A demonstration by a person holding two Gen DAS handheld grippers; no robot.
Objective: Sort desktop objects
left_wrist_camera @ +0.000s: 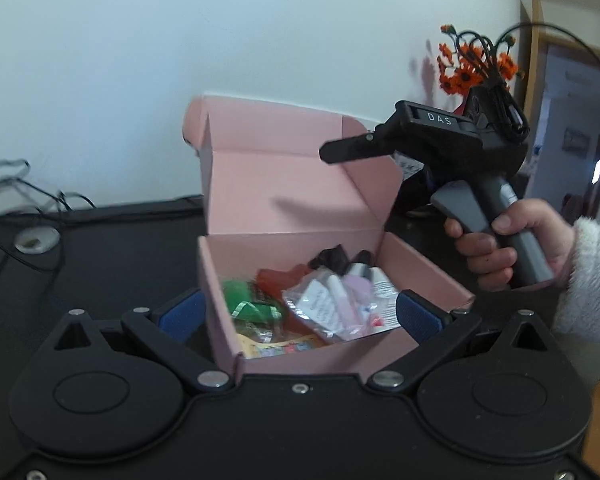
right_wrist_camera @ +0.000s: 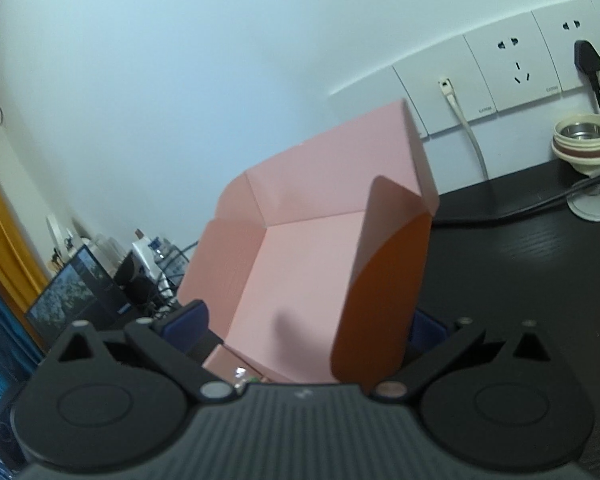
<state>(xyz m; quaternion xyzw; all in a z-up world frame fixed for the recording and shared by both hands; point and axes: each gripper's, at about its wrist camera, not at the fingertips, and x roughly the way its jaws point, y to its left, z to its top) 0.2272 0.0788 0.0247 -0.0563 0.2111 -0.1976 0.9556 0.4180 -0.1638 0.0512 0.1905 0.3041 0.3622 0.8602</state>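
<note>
On the dark worktop (left_wrist_camera: 112, 248), a pink box (left_wrist_camera: 296, 200) stands open with its lid raised upright at the far side. Its tray holds a green packet (left_wrist_camera: 252, 304), a red item (left_wrist_camera: 280, 280), a clear bag of small bottles (left_wrist_camera: 336, 304) and some dark pieces at the back; the sorted objects appear largely gathered inside already.

Left gripper (left_wrist_camera: 298, 312): its blue-padded fingers stand apart, one either side of the box's near corner, holding nothing. It seems placed to steady or frame the box rather than to pick.

Right gripper (left_wrist_camera: 332, 152): held in a hand (left_wrist_camera: 496, 248) with a fluffy pale sleeve, it is raised beside the lid's right flap. From the left wrist view only one dark finger shows, so the spread cannot be judged there. The right wrist view settles it: the fingers are apart (right_wrist_camera: 312, 332), straddling the side flap (right_wrist_camera: 384, 280) without clamping it. The likely intent is to fold the flap in or close the lid.

Only the left wrist view shows the contents and the orange flowers (left_wrist_camera: 472, 68) at far right. Only the right wrist view shows the wall sockets (right_wrist_camera: 516, 68), a plugged cable, a cream lid-like vessel (right_wrist_camera: 584, 144) and a dark screen at left.
</note>
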